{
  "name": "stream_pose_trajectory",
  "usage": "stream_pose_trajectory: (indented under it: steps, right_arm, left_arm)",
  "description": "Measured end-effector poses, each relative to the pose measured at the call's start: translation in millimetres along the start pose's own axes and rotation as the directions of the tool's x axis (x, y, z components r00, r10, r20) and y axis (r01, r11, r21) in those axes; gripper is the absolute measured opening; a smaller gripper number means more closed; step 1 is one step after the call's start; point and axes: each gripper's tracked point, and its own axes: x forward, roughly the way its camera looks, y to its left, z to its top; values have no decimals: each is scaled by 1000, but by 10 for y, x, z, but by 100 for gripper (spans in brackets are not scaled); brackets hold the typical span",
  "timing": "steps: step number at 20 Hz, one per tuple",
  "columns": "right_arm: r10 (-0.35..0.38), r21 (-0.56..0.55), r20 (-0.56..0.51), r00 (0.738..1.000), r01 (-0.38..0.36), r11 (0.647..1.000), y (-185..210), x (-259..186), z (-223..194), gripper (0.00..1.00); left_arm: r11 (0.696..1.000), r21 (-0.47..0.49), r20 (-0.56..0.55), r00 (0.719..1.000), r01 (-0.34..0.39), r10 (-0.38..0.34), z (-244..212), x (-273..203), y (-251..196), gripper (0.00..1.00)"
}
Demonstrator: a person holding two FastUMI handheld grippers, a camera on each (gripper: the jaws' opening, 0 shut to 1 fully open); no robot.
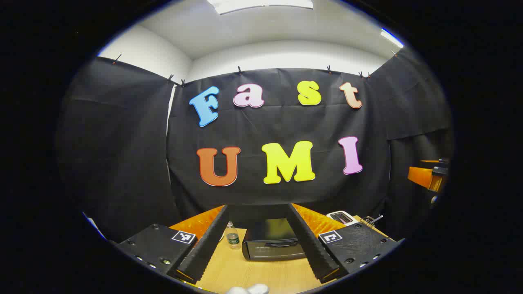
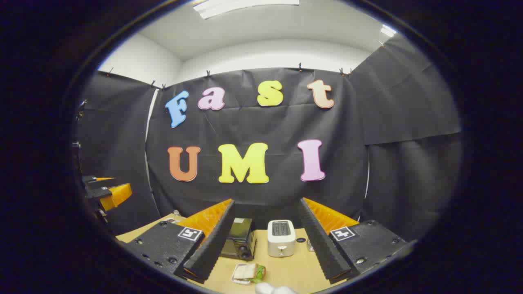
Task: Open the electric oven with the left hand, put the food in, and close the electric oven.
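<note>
Well ahead between the left gripper's (image 1: 261,241) spread fingers, seemingly closed: oven (image 1: 273,240).

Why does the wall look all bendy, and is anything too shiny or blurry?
Left gripper view: the fisheye lens bows the cloth wall and ceiling line; the ceiling light glares white; the oven between the open left tongs looks sharp. Right gripper view: same bending; the toaster and sandwich are clear, evenly lit, between the open right tongs.
</note>
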Motion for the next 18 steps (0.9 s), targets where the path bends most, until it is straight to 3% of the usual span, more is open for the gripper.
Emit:
stream_pose_trajectory:
  steps: [2, 3, 9, 10, 11, 12, 13, 14, 15, 16, 17, 18]
  right_arm:
    - [-14, -15, -18, 1000, 13, 1000, -21, 17, -66, 92]
    - [-21, -8, -17, 1000, 21, 1000, -25, 18, -66, 99]
    - [-45, -8, -33, 998, 45, 999, -45, 57, -104, 99]
    - [-47, -9, -31, 998, 47, 999, -51, 70, -94, 92]
    - [-49, -9, -31, 998, 48, 999, -49, 63, -100, 99]
    - [-48, -9, -28, 998, 48, 999, -43, 76, -89, 99]
    - [-49, -9, -30, 998, 49, 999, -41, 79, -100, 99]
    - [-47, -9, -32, 998, 47, 999, -36, 92, -106, 99]
    - [-47, -11, -33, 998, 47, 999, -29, 91, -108, 92]
    - [-48, -13, -34, 998, 48, 999, -37, 101, -110, 92]
    - [-49, -17, -34, 998, 48, 999, -38, 105, -108, 99]
    - [-51, -23, -35, 998, 50, 998, -43, 112, -98, 99]
  left_arm:
    - [1000, 5, 6, 1000, 6, -6, -7, 44, 23, 94]
    - [1000, 2, 5, 1000, 13, -13, -33, 69, 1, 94]
    - [999, 17, 9, 999, 37, -37, -77, 197, -64, 94]
    - [999, 15, 9, 999, 38, -38, -79, 222, -62, 94]
    - [999, 11, 10, 999, 33, -33, -85, 234, -55, 94]
    - [999, 10, 11, 999, 34, -34, -78, 249, -45, 94]
    - [999, 8, 10, 999, 34, -34, -87, 252, -42, 100]
    - [999, 6, 7, 999, 36, -36, -98, 255, -42, 94]
    - [999, 5, 6, 999, 36, -36, -125, 267, -42, 94]
    - [999, 7, 2, 999, 33, -33, -150, 290, -39, 94]
    - [1000, 8, -5, 1000, 29, -29, -204, 318, -25, 94]
    - [999, 6, -9, 999, 32, -32, -259, 359, -41, 94]
